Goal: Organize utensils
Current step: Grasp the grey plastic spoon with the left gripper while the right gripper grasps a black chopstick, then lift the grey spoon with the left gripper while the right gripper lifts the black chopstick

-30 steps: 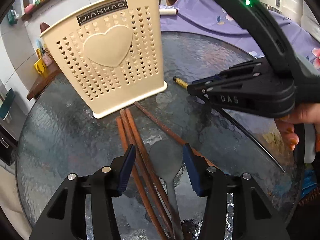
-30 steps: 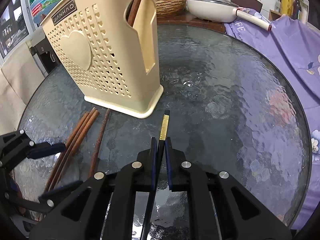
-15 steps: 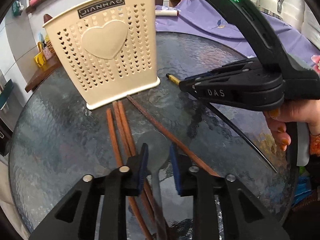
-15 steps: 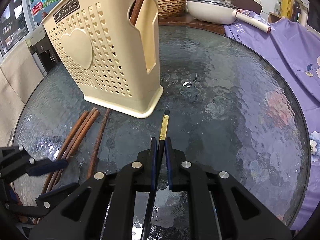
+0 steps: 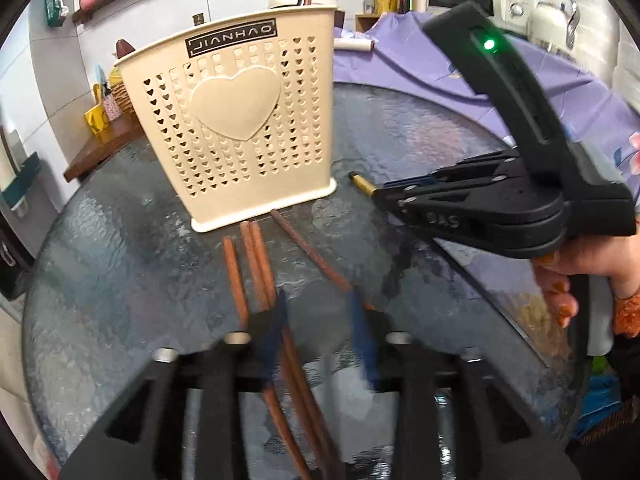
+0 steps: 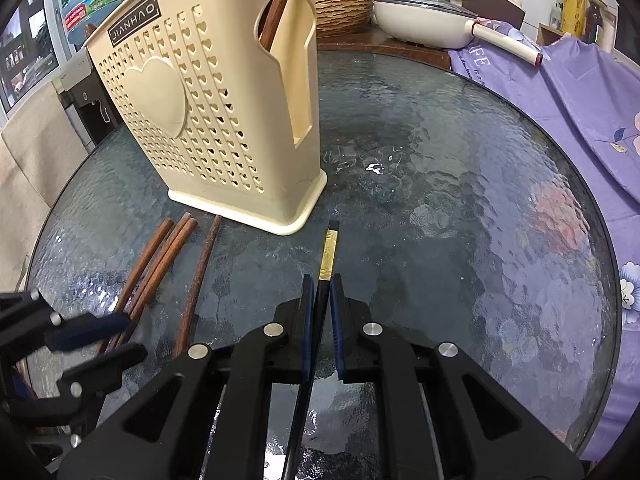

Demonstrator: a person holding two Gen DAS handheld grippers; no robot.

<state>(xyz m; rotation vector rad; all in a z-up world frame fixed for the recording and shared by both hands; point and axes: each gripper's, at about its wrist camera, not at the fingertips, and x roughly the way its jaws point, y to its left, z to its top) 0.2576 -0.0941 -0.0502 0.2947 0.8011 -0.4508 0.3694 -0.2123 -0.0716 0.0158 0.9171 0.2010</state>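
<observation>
R gripper clenched on black chopstick, gold band out front, tip near holder base. L gripper jaws just opening, blurred, apart over brown chopsticks on glass table; nothing gripped.

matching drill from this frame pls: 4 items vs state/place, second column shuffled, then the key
Things:
1. black chopstick with gold band
2. brown chopsticks
3. cream utensil holder
4. left gripper

States:
A. standing upright on the glass table
B. open, jaws just reopened, nothing clamped
C. clamped in the right gripper
D. lying loose on the glass in front of the holder

Pairs: 1-C, 2-D, 3-A, 4-B
</observation>
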